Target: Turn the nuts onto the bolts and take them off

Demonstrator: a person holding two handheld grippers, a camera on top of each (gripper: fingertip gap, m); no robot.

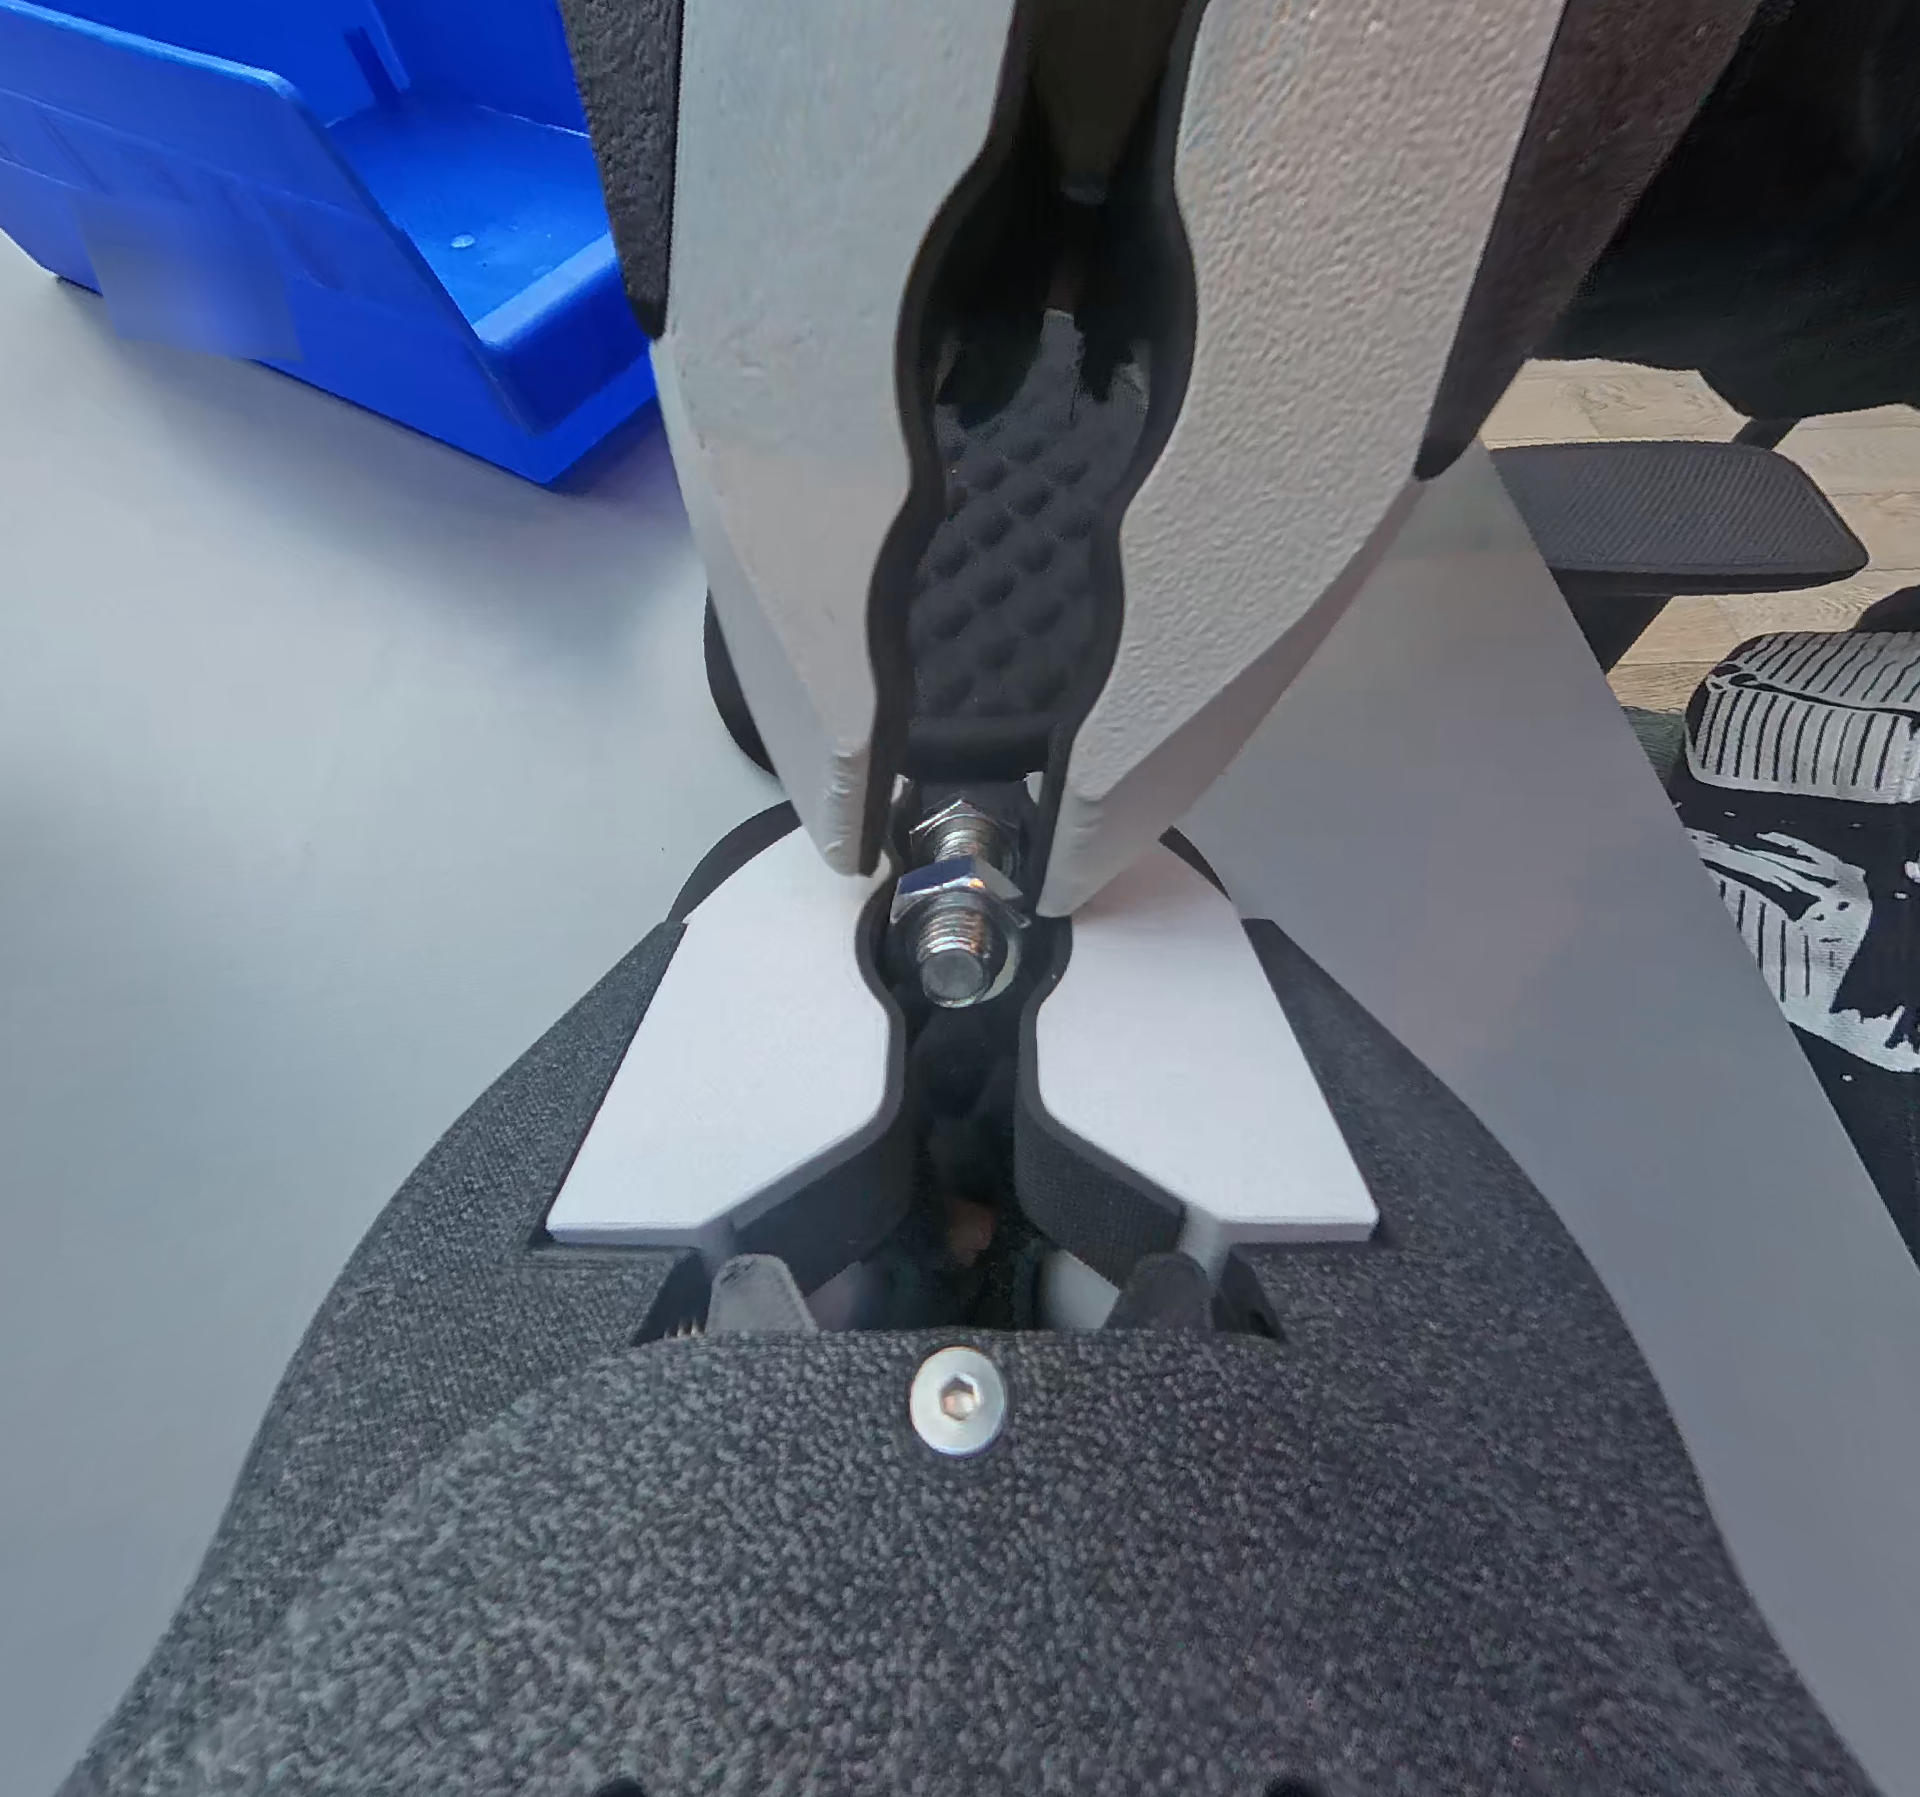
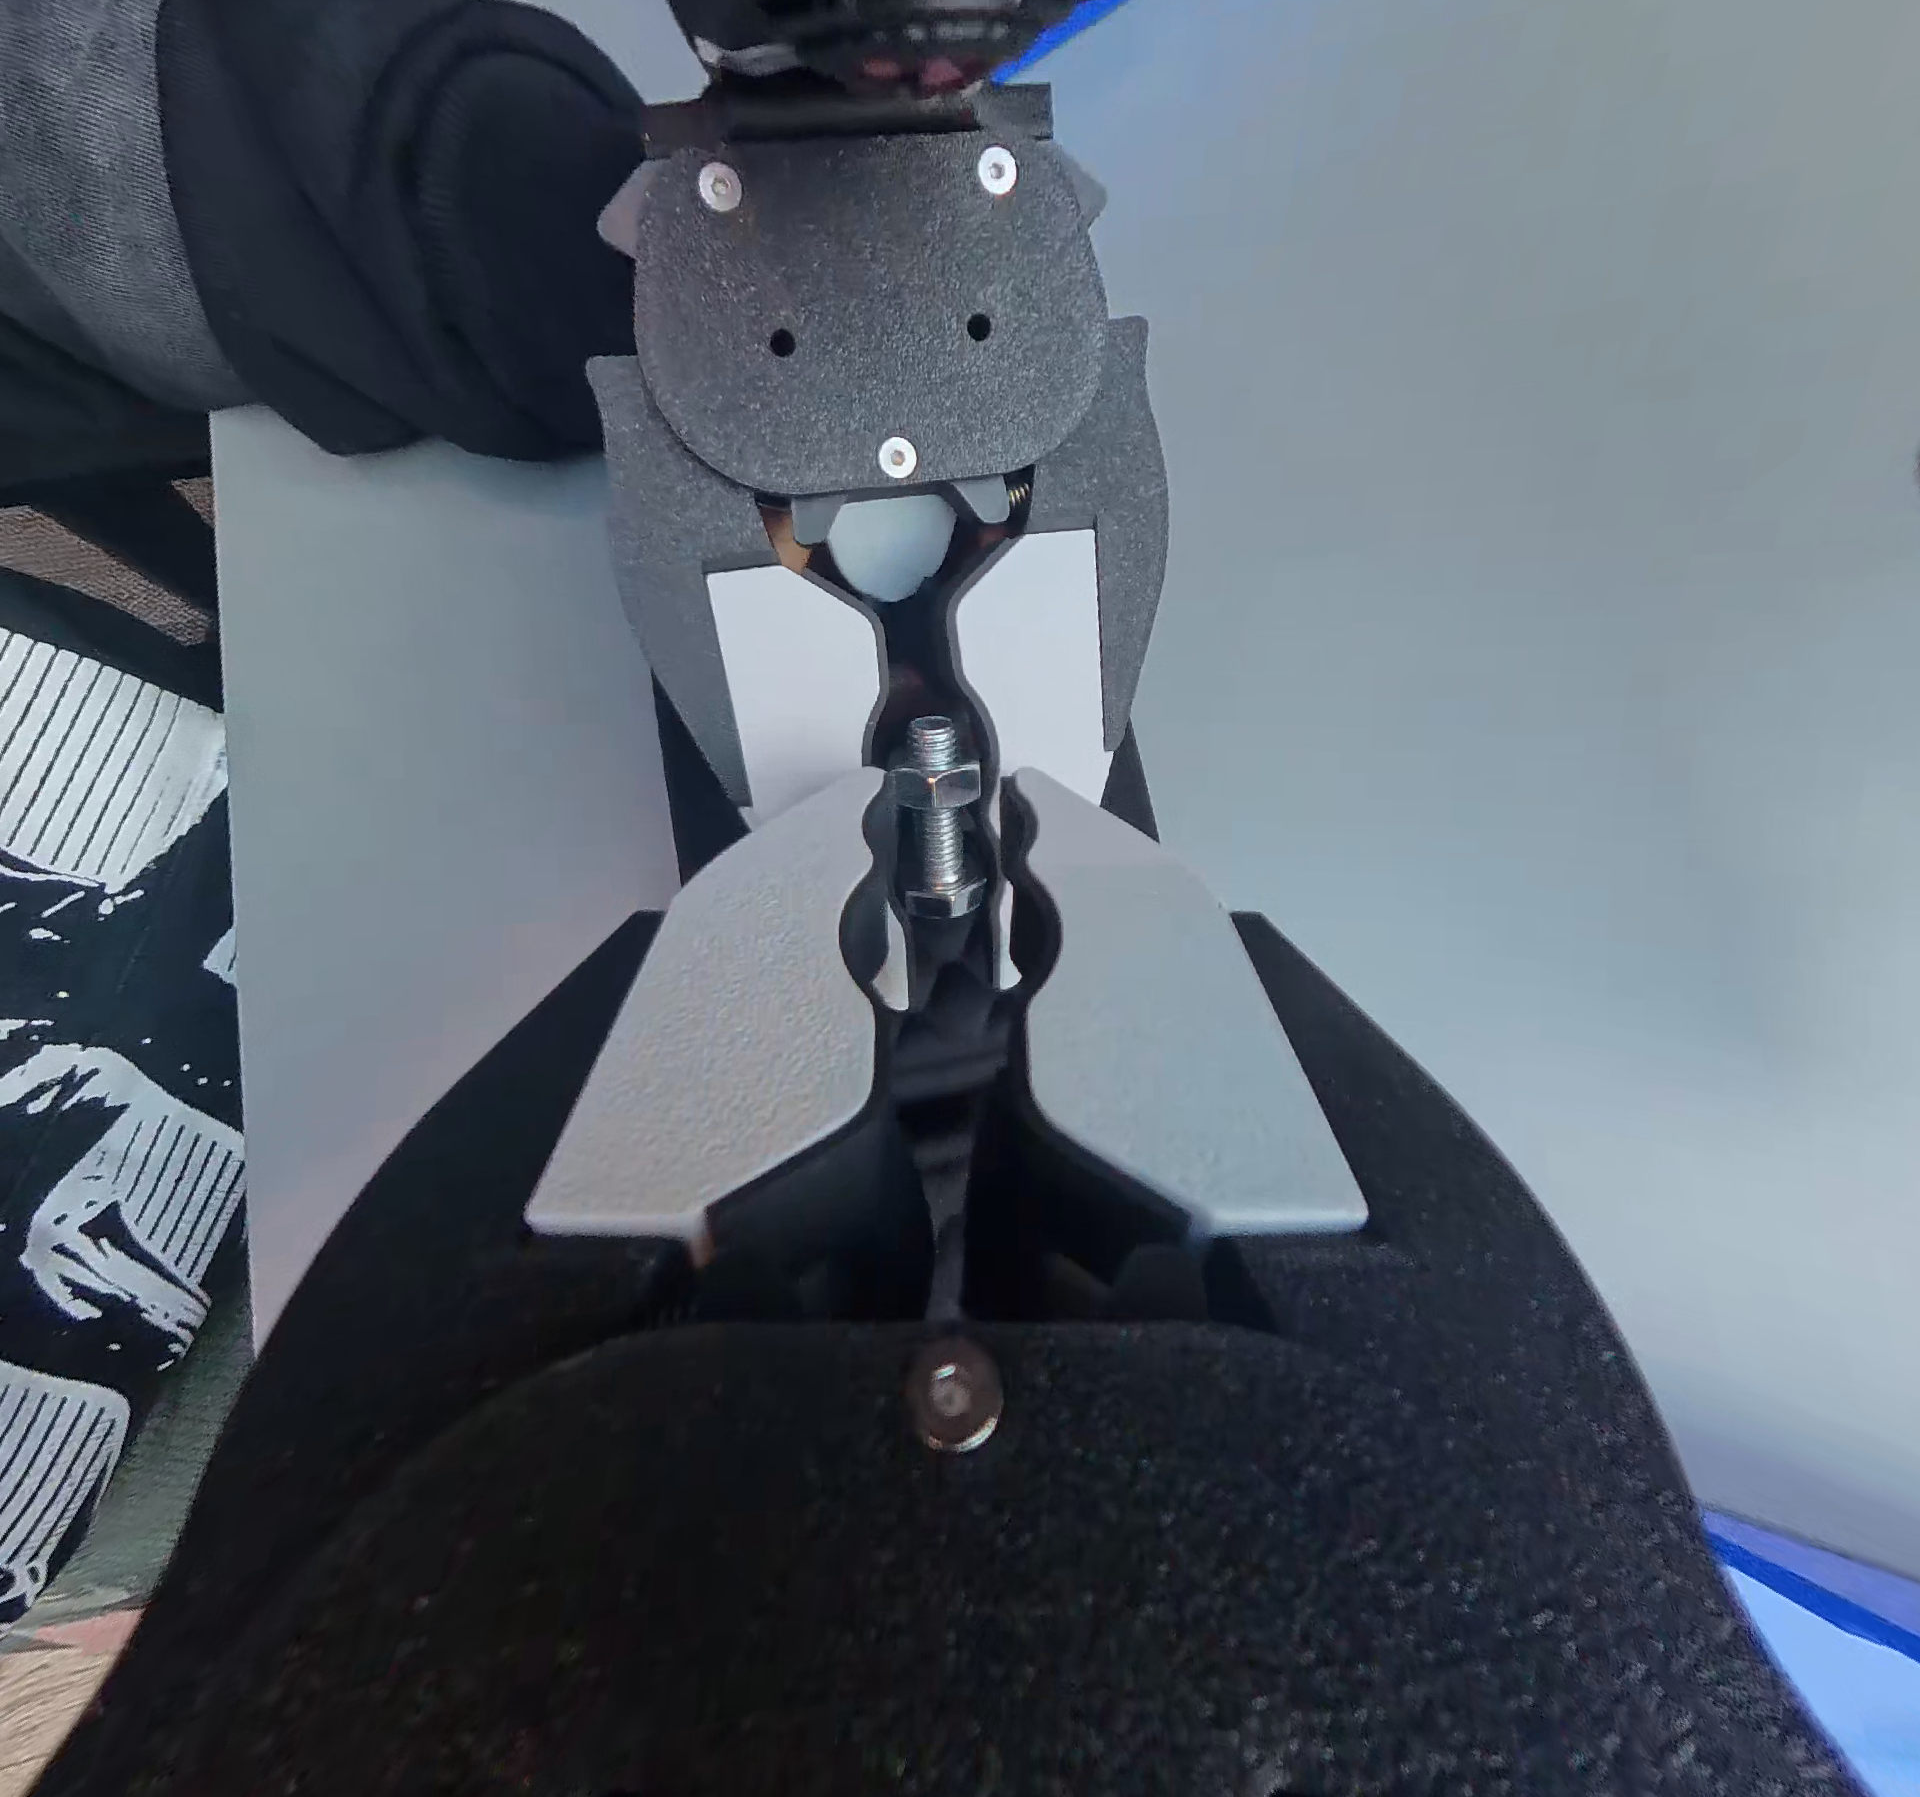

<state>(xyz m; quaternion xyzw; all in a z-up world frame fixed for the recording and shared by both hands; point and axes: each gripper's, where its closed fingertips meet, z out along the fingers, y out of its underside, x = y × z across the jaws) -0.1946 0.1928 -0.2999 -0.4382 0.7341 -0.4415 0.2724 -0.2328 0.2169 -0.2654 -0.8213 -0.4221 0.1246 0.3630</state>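
Two tools meet nose to nose over the grey worktop (image 1: 260, 812), w/ one bolt (image 2: 932, 843) bridging them in mid-air, clear of the surface.

The right tool (image 2: 940, 812) is closed down to a narrow slot and clamps the bolt at its hex head, which sits in the wavy notch just behind the fingertips. That grip prob. serves as the anchor: w/ the head held, the shank can't spin.

The left tool (image 1: 956, 926) comes from the opposite end, along the bolt's axis. It's also nearly closed, its notch pinched around the nut (image 1: 951, 900). The nut sits partway down the thread, w/ the bolt's tip poking past it toward the left camera and bare thread between nut and head. Gripping in line w/ the shank means a wrist roll would turn the nut w/o bending anything.

Judging by that, the step is mid-thread; whether the nut is going on or coming off can't be told.

Beyond the bolt and to its left in the left wrist view stands a blue bin (image 1: 312, 220), likely for parts. A dark sleeve (image 2: 364, 189) shows behind the left tool.
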